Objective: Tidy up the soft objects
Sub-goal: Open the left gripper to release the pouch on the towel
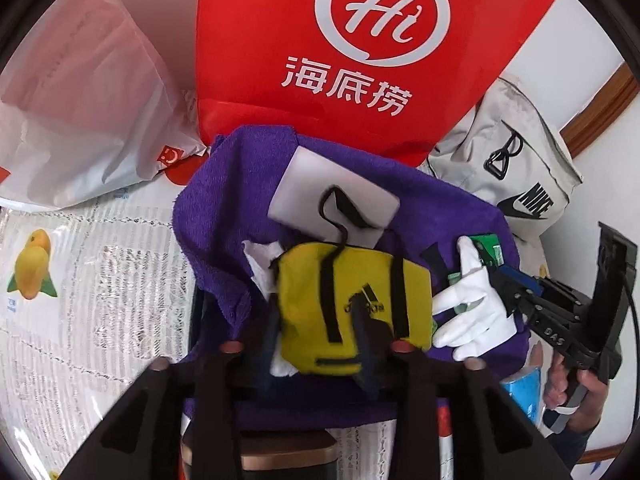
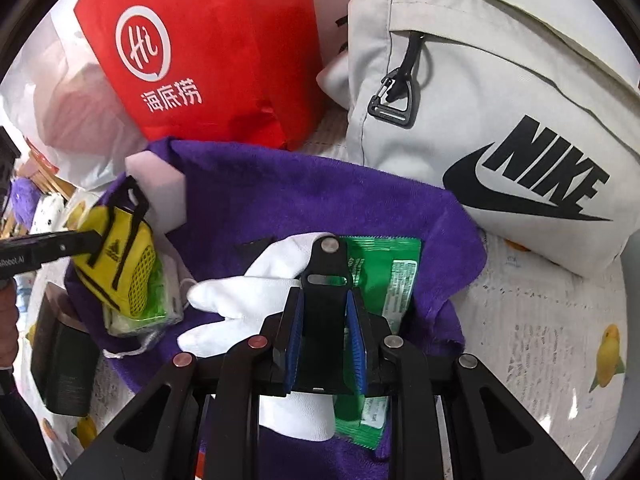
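Judging progress as partial: gathering apparently done, putting away yet to come.

Keeping the soft items grouped on the purple towel (image 2: 280, 192), spread over the worktop (image 2: 540, 320): yellow Adidas pouch (image 1: 352, 300), white glove (image 2: 248, 292), green packet (image 2: 384, 272) and white foam block (image 1: 332, 196).

Hovering the left claw (image 1: 320, 336) over the pouch, fingers partly apart and straddling its near edge, apparently pressing on nothing.

Positioning the right claw (image 2: 324, 304) above the glove and the packet, pads standing narrowly apart around a black part. Not being able to tell whether that part is a held thing or the claw's own hardware.

Leaving the red Haidilao bag (image 1: 360, 40), the grey Nike backpack (image 2: 500, 100) and the white plastic bag (image 1: 80, 100) behind the towel. Probably remaining: sorting each item into a container.
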Available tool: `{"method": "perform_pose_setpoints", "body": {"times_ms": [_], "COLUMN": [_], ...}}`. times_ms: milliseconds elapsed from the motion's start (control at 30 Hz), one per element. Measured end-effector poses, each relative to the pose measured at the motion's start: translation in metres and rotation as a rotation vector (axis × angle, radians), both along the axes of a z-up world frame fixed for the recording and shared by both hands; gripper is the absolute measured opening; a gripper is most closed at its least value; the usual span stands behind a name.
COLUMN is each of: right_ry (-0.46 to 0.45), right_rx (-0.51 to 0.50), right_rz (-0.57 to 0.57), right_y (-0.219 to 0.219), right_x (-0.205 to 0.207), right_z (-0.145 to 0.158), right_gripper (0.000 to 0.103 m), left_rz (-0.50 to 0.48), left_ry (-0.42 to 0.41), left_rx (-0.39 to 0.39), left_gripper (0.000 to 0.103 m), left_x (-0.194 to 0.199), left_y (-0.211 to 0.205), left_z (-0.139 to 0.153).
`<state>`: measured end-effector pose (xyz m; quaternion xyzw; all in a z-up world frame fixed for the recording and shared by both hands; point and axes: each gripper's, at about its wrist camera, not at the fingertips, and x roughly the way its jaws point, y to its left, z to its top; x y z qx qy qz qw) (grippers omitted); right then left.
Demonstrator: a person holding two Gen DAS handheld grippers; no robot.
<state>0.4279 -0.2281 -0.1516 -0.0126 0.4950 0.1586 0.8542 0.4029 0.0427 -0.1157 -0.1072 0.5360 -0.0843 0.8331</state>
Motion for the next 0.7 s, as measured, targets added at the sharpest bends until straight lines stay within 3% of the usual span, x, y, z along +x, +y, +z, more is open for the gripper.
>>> {"method": "perform_pose_setpoints", "body": {"times_ms": [67,167,533,700], "right_ry": [-0.006,-0.038,-0.096,-0.136], "right_rx": [0.002,-0.001,0.021,0.054], "right_rz": [0.005,0.001,-0.011,-0.026], "right_y": [0.000,-0.002,-0.003,-0.002], "right_x": [-0.003,-0.013,-0.074,-0.118], "right_z": [0.003,0.014,0.060,0.081], "right_gripper": [0.033,0.048,0.062,0.078], "left_rz": [0.002,0.005,0.032,0.021], "left_ry": [-0.004,-0.018,-0.081,-0.152], "left_rx": [0.020,0.039,0.158,0.153], "left_gripper": [0.057,0.062,0.080,0.094], "left_x": [-0.002,-0.007,-0.071,-0.118], "left_y": [-0.001,0.000,0.003,-0.004], "left_z": [0.004,0.012,0.048,0.072]}}
